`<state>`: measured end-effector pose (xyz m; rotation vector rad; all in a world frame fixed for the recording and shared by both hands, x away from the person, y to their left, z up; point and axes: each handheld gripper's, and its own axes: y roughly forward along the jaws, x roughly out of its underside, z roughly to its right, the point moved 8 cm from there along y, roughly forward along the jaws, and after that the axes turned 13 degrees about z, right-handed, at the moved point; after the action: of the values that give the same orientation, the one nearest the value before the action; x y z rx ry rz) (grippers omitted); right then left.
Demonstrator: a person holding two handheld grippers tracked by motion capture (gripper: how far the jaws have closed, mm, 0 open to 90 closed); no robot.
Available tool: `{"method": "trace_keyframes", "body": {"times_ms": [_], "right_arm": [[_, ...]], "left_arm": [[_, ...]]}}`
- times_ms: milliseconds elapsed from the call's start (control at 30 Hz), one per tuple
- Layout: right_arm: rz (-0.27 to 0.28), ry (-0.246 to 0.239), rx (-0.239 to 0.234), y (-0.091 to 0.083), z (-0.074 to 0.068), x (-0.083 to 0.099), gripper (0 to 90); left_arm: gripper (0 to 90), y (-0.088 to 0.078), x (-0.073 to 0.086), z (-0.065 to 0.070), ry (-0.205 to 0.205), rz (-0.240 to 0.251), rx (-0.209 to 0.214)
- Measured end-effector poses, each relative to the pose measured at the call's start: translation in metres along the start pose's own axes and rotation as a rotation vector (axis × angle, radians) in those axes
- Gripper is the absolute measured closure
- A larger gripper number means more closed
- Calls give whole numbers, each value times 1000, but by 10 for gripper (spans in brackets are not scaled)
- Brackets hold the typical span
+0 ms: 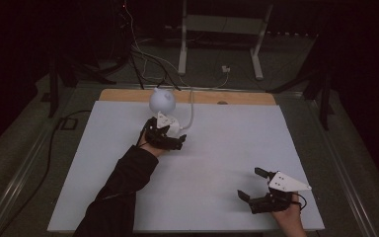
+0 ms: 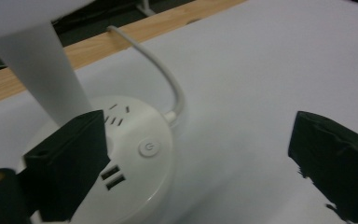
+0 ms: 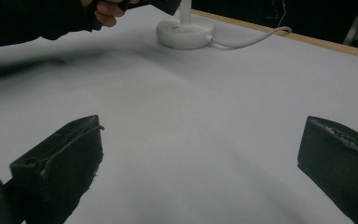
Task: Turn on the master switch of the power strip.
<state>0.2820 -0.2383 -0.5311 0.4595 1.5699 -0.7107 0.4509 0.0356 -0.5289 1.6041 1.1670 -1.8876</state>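
Two grippers are spread wide: the left gripper sits right at the lamp base, and the right gripper is far from the lamp.

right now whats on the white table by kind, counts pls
Lamp with socket base: 1
White cable: 1
Handheld grippers: 2, left gripper and right gripper
Total: 4

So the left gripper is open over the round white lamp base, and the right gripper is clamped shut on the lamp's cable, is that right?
Not quite. The left gripper is open over the lamp base, but the right gripper is open too, holding nothing, over bare white table, far from the cable. The right gripper view shows this.
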Motion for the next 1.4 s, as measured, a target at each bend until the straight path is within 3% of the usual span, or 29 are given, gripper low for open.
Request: {"method": "trace_keyframes", "body": {"times_ms": [67, 333, 533, 867, 1067, 1400], "right_arm": [[0, 1, -1, 0, 0, 0, 0], [-1, 2, -2, 0, 0, 0, 0], [-3, 2, -3, 0, 0, 1, 0], [-2, 4, -4, 0, 0, 1, 0], [-2, 6, -4, 0, 1, 1, 0], [-2, 6, -4, 0, 1, 1, 0]], "left_arm": [[94, 1, 1, -2, 18, 11, -20], [266, 6, 5, -8, 15, 21, -60], [444, 9, 7, -9, 22, 17, -66], [782, 12, 4, -21, 23, 26, -120], [892, 17, 7, -22, 60, 6, -110], [900, 26, 20, -18, 108, -44, -100]]}}
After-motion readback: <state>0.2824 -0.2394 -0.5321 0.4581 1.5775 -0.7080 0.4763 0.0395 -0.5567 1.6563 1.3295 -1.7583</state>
